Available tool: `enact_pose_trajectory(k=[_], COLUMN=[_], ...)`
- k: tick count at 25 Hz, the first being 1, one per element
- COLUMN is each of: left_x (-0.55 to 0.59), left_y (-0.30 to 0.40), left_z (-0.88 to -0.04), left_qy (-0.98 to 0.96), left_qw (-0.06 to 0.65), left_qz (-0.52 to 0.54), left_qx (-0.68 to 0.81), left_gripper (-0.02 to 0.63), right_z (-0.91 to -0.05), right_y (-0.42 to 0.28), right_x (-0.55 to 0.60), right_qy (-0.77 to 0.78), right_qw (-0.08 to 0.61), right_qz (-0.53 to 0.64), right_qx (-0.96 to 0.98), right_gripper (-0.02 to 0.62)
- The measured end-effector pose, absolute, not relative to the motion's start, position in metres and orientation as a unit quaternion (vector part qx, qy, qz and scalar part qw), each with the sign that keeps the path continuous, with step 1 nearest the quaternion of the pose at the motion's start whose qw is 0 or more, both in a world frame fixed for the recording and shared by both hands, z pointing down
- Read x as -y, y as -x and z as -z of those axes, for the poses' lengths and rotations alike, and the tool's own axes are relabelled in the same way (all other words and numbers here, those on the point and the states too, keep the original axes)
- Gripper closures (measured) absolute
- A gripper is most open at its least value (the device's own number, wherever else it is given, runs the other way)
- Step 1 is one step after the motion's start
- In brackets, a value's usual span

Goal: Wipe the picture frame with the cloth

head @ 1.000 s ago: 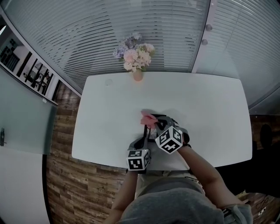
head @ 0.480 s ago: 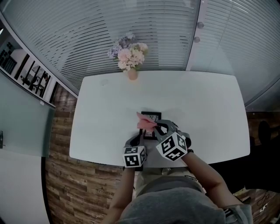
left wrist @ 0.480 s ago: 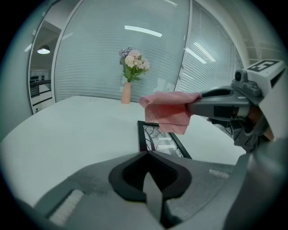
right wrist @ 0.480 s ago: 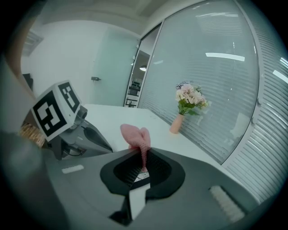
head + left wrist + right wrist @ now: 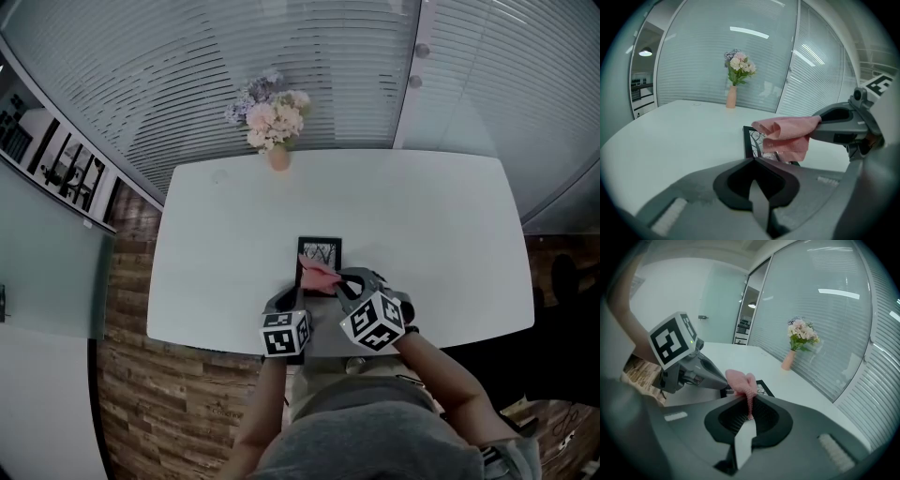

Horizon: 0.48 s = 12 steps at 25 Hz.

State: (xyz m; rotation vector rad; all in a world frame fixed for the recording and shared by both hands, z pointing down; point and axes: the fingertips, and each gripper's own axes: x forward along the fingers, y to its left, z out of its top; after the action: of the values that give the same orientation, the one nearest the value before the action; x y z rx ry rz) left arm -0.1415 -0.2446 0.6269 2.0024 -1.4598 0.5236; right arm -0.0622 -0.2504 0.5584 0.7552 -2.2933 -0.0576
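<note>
Picture frame (image 5: 321, 251) lies on the white tabletop (image 5: 431, 216), close to the near edge and right in front of the person. It has a black border and a drawing of branches inside.

Pink cloth (image 5: 319, 275) is held by the right claw (image 5: 337, 280). That claw is pinching one end of the cloth, and the rest bunches out over the near part of the frame. I cannot tell if the cloth is touching the frame or hanging just above it.

The left claw (image 5: 293, 292) is pressed together. Its tip sits right at the near left corner of the frame. I cannot tell if it has hold of the frame's edge or is only beside it.

I think the wiping is just starting, or only a little is done. The far part of the frame is bare, with no cloth near it.

Next, the right claw should bring the cloth down flat on the frame and rub it across, side to side, up to the far edge. The left claw should keep the frame from sliding on the smooth tabletop.
</note>
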Motion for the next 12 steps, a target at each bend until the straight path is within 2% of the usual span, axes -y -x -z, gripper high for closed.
enact_pose_trajectory(k=[12], left_x=[0.244], left_y=[0.141], left_z=[-0.627], left_qy=[-0.755], left_qw=[0.300], left_qz=[-0.197], left_qx=[0.549], left_gripper=[0.604], right_z=[-0.600], right_y=[0.056], right_x=[0.235], right_qy=[-0.259], right_qw=[0.421], right_qz=[0.037], right_qx=[0.868], right_gripper=[0.578])
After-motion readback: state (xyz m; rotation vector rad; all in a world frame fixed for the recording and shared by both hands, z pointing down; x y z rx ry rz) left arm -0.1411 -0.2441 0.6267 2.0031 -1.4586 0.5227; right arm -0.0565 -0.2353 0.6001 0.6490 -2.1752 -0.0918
